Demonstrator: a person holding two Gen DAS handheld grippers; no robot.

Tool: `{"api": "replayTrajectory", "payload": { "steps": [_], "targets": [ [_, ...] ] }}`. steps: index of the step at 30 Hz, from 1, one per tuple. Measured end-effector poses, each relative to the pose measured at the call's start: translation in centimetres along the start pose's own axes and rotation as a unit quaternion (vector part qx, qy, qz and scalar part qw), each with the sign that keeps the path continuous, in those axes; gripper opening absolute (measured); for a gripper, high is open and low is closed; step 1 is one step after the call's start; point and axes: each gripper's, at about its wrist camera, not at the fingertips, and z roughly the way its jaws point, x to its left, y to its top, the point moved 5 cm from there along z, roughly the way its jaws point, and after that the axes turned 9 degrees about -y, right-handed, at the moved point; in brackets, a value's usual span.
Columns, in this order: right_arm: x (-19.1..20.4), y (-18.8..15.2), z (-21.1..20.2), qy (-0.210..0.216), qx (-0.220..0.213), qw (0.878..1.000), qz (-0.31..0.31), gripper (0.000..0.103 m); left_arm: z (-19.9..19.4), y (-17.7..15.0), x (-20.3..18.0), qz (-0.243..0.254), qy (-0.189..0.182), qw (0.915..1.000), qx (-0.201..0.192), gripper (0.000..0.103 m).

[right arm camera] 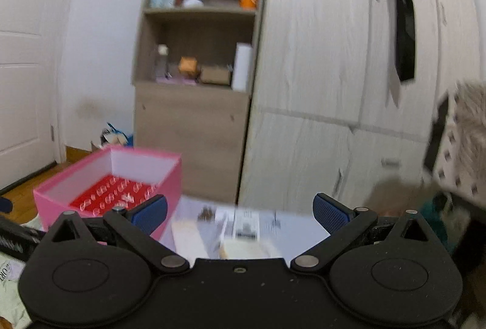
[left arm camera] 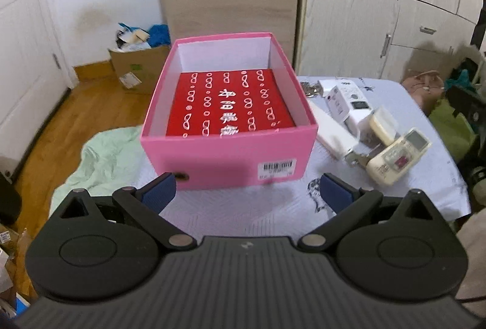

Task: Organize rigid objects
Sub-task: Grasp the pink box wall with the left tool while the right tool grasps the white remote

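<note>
A pink open box (left arm camera: 226, 160) stands on the table (left arm camera: 243, 207) with a flat red box (left arm camera: 229, 103) lying inside it. My left gripper (left arm camera: 247, 192) hangs open just in front of the pink box's near wall, nothing between its blue pads (left arm camera: 159, 191). To the right of the pink box lie a cream remote control (left arm camera: 398, 157), a white device (left arm camera: 349, 103) and a long white bar (left arm camera: 331, 133). In the blurred right wrist view, my right gripper (right arm camera: 240, 212) is open above the white items (right arm camera: 246, 224), with the pink box (right arm camera: 170, 177) at its left.
A pale green cloth (left arm camera: 103, 159) drapes over the table's left edge. A cardboard carton (left arm camera: 136, 62) of clutter sits on the wooden floor. A shelf unit (right arm camera: 197, 62) and wardrobe doors (left arm camera: 364, 25) stand behind the table. Bags (left arm camera: 425, 86) pile up at the far right.
</note>
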Motion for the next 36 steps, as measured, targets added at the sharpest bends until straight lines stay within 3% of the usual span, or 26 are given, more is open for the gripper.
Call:
{"api": "replayTrajectory", "payload": {
  "steps": [2,5,9,12,15,17,19,21,25,28,30,32,33,34,35,36],
  "targets": [
    [-0.4,1.0,1.0,0.037,0.01,0.999,0.005,0.103,-0.2,2.2,0.8,0.007,0.0,0.9999,0.011,0.1],
    [-1.0,1.7,3.0,0.088,0.065,0.993,0.037,0.103,-0.4,5.1,2.0,0.024,0.046,0.9986,-0.004,0.099],
    [-1.0,1.0,5.6,0.129,0.134,0.981,0.057,0.103,0.6,7.7,3.5,0.013,0.017,0.9998,0.002,0.1],
    [-0.8,-0.9,7.4,0.157,0.204,0.961,0.098,0.103,2.3,8.6,5.3,-0.01,0.013,0.9998,0.011,0.102],
    [-1.2,-3.2,8.6,0.174,0.26,0.938,0.146,0.103,3.9,8.9,7.9,-0.048,0.051,0.9974,0.013,0.103],
    [-1.3,-4.5,9.3,0.173,0.289,0.927,0.163,0.103,4.8,9.0,9.7,-0.077,0.061,0.9949,0.022,0.103],
    [-1.6,-5.5,10.1,0.158,0.313,0.923,0.16,0.103,5.8,9.4,11.2,-0.087,0.043,0.9951,0.018,0.103],
    [-1.7,-6.3,10.7,0.145,0.331,0.92,0.149,0.103,7.4,9.2,12.6,-0.088,0.03,0.995,0.038,0.103],
    [-3.0,-8.1,12.7,0.135,0.381,0.898,0.174,0.103,10.2,8.1,14.5,-0.084,0.061,0.992,0.072,0.098],
    [-4.0,-9.6,13.7,0.119,0.405,0.885,0.195,0.103,11.9,7.6,15.4,-0.087,0.056,0.9904,0.091,0.094],
    [-4.0,-10.7,14.1,0.114,0.421,0.876,0.205,0.103,12.6,7.5,15.9,-0.09,0.047,0.9903,0.095,0.082],
    [-3.6,-11.5,14.7,0.116,0.439,0.866,0.211,0.098,13.1,7.2,16.0,-0.085,0.055,0.9901,0.098,0.056],
    [-3.3,-11.7,15.0,0.115,0.445,0.863,0.209,0.097,13.5,7.1,16.1,-0.085,0.058,0.9898,0.099,0.051],
    [-3.0,-11.9,15.3,0.111,0.449,0.863,0.203,0.096,13.9,7.0,16.3,-0.083,0.058,0.9898,0.1,0.042],
    [-2.7,-11.8,15.6,0.104,0.449,0.867,0.19,0.096,14.3,6.9,16.5,-0.085,0.056,0.9896,0.102,0.027],
    [-2.5,-11.6,15.8,0.097,0.447,0.872,0.173,0.095,14.7,6.8,16.6,-0.088,0.053,0.9891,0.106,0.022]
  ]
}}
